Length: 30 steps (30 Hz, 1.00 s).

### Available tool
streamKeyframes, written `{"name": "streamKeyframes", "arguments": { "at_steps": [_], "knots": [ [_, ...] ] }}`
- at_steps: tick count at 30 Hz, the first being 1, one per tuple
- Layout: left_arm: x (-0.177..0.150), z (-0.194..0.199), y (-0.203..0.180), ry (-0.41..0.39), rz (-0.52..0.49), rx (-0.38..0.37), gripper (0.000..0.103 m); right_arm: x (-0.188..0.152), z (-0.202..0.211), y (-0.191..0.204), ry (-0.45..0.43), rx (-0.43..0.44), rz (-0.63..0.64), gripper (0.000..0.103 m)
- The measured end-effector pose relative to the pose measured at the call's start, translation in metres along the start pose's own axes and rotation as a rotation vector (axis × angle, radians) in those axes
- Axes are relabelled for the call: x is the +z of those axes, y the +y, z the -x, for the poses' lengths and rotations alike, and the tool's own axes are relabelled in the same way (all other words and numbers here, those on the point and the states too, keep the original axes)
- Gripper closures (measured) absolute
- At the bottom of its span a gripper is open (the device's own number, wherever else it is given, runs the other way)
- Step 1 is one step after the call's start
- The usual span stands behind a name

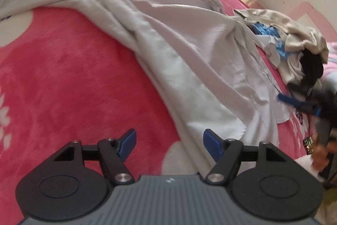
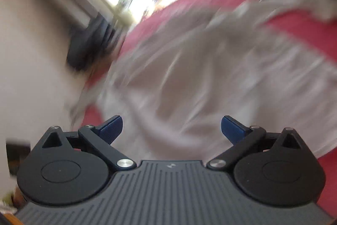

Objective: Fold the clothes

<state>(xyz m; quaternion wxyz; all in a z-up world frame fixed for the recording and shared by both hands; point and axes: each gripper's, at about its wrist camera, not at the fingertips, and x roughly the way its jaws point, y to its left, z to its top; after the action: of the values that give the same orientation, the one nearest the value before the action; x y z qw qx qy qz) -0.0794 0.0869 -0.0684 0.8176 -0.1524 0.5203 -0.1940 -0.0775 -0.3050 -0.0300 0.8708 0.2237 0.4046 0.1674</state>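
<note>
The left tongs [image 1: 169, 146] stand wide with nothing between their ribbed blue pads, over a fuzzy pink blanket [image 1: 69, 77]. The right tongs [image 2: 171, 130] gape wide too, empty. No writing is legible. A rumpled white garment [image 1: 185, 41] lies spread across the blanket, beside a heap of clothes [image 1: 294, 39].

Left gripper [image 1: 169, 143]: the 2 blue-padded fingers [image 1: 127, 143] stand well apart, nothing between them, angled downward. Right gripper [image 2: 171, 130]: jaws likewise spread wide and empty, in a heavily blurred view. In the left wrist view the right gripper appears at the right edge, held by what seems a hand [image 1: 320, 152].
</note>
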Motion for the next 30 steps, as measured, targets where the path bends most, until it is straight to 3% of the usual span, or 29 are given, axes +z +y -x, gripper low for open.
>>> {"name": "streamKeyframes", "arguments": {
  "at_steps": [4,6,8,10,12,14,17,19,21,27,30],
  "knots": [
    [-0.003,0.004,0.008,-0.011,0.027,-0.004,0.032,-0.031,-0.030,0.064,0.118,0.015,0.269,0.012],
    [-0.004,0.005,0.010,-0.020,0.034,-0.011,0.032,-0.041,-0.040,0.090,0.141,-0.031,0.399,0.013],
    [-0.004,0.006,0.011,-0.027,0.034,-0.020,0.032,-0.040,-0.049,0.095,0.158,-0.074,0.422,0.019],
    [-0.006,0.005,0.010,-0.027,0.026,-0.021,0.032,-0.038,-0.055,0.095,0.178,-0.086,0.418,0.031],
    [-0.008,0.004,0.010,-0.026,0.020,-0.021,0.032,-0.044,-0.056,0.104,0.198,-0.039,0.465,0.034],
    [-0.011,0.003,0.011,-0.022,0.020,-0.021,0.032,-0.054,-0.061,0.119,0.224,-0.013,0.580,0.034],
    [-0.014,0.004,0.012,-0.021,0.022,-0.024,0.032,-0.077,-0.079,0.136,0.297,-0.052,0.717,0.039],
    [-0.015,0.005,0.012,-0.023,0.018,-0.025,0.032,-0.089,-0.093,0.137,0.347,-0.091,0.752,0.070],
    [-0.016,0.006,0.011,-0.024,0.008,-0.027,0.032,-0.084,-0.096,0.128,0.338,-0.118,0.703,0.094],
    [-0.014,0.000,0.003,0.003,-0.037,-0.050,0.032,-0.018,-0.052,0.058,0.110,-0.035,0.146,0.097],
    [-0.010,-0.012,-0.008,0.030,-0.075,-0.072,0.032,-0.006,-0.043,0.014,0.046,-0.009,-0.096,0.097]
  ]
}}
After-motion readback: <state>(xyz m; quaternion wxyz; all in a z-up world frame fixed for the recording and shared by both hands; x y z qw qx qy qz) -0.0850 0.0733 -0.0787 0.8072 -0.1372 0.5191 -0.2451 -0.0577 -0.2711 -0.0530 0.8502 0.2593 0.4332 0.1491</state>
